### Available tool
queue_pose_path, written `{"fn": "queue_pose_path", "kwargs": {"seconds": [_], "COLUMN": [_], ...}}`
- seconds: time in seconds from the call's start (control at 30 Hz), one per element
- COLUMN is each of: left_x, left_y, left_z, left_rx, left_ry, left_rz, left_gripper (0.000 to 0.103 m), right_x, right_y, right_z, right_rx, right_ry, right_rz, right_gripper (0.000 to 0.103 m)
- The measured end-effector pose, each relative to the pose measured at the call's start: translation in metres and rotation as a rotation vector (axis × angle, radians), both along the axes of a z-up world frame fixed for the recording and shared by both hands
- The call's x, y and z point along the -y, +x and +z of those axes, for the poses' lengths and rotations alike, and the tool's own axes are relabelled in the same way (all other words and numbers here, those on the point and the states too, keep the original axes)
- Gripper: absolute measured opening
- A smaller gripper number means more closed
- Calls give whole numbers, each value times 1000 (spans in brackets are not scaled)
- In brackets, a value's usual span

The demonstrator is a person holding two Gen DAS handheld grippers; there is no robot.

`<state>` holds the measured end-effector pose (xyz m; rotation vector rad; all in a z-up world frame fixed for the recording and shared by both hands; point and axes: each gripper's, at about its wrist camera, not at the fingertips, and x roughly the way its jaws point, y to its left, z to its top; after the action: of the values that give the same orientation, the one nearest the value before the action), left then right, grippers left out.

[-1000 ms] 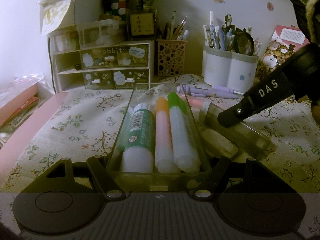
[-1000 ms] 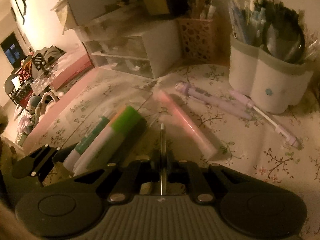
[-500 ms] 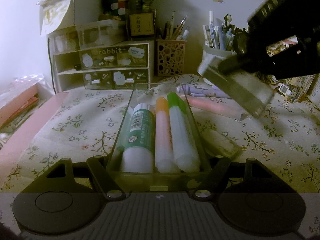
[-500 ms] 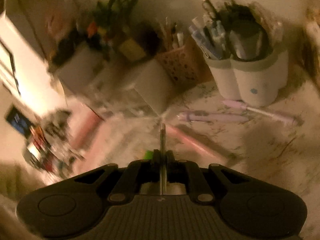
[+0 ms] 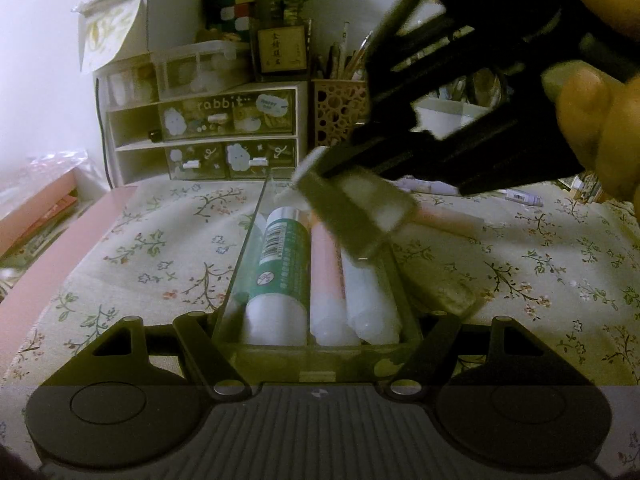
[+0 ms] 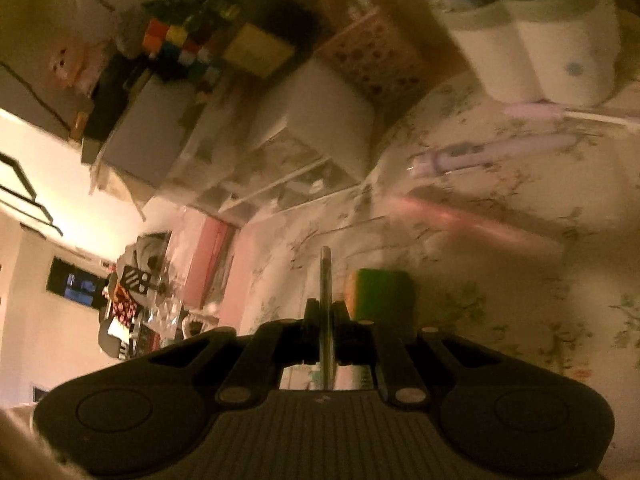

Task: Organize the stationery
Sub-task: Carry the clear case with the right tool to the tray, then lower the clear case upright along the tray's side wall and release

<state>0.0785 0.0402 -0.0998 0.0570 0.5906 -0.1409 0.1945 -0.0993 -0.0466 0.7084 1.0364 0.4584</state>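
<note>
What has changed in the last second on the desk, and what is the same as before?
The right gripper, shut on the clear lid, lifted it off the cloth to the right of the clear box and carried it left, rolling as it went, so the lid is now tilted above the box's far end. The left gripper still clamps the box. The glue stick and two markers inside it stayed put.

Between the left fingers [image 5: 192, 344] sits one clear box [image 5: 240, 272] holding three sticks: one green-labelled glue stick [image 5: 280, 256], one orange marker [image 5: 326, 280], one pale marker [image 5: 368, 300]. Beyond the fingers: one pink pen [image 5: 444, 216], two pen holders, one drawer unit [image 5: 208, 132].
</note>
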Motion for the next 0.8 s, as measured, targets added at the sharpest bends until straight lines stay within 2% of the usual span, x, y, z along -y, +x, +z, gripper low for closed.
{"fn": "queue_pose_path", "kwargs": {"seconds": [0.37,0.8], "left_x": [-2,-1], "left_y": [1,1], "left_z": [0,0], "left_rx": [0,0], "left_ry": [1,1], "left_rz": [-2,-2], "left_gripper": [73,73], "right_x": [-28,-45], "right_y": [12,9], "right_z": [-11,6], "right_rx": [-82,37], "right_ry": [-34,-130], "right_rz": [112,253], "right_gripper": [16,18]}}
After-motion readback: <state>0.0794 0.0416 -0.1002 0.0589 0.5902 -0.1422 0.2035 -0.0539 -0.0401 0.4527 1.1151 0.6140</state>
